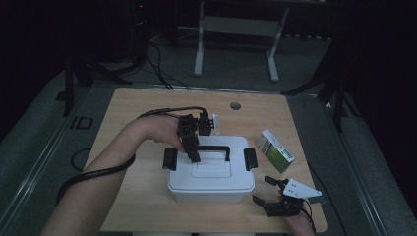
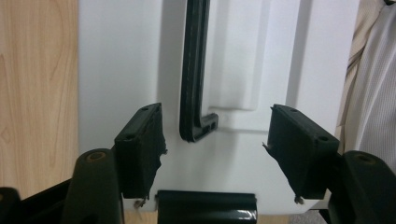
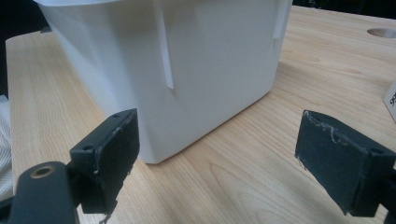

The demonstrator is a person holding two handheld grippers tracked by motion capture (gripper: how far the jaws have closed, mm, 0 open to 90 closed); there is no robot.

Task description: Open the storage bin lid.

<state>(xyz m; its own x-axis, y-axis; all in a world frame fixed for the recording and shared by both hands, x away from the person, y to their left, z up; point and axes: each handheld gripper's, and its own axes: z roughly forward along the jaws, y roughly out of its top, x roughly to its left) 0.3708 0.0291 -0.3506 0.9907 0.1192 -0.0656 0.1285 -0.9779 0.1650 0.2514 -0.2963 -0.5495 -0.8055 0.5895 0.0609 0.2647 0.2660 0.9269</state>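
The white box [image 1: 211,169] sits mid-table, lid latched. The left gripper [image 2: 215,140] is held over the handle's [image 2: 192,70] left end, jaws spread, nothing pinched. The right gripper [image 1: 269,192] is rested near right, spread, empty. Next, the jaws must be centred and closed on the handle.

High view overhead; gripper views close; all share white box [image 1: 211,169].

White box [image 1: 211,178] with black handle [image 1: 213,148] and clasps, pale wood-grain table [image 1: 133,196], seemingly green-and-white carton [image 1: 277,150]
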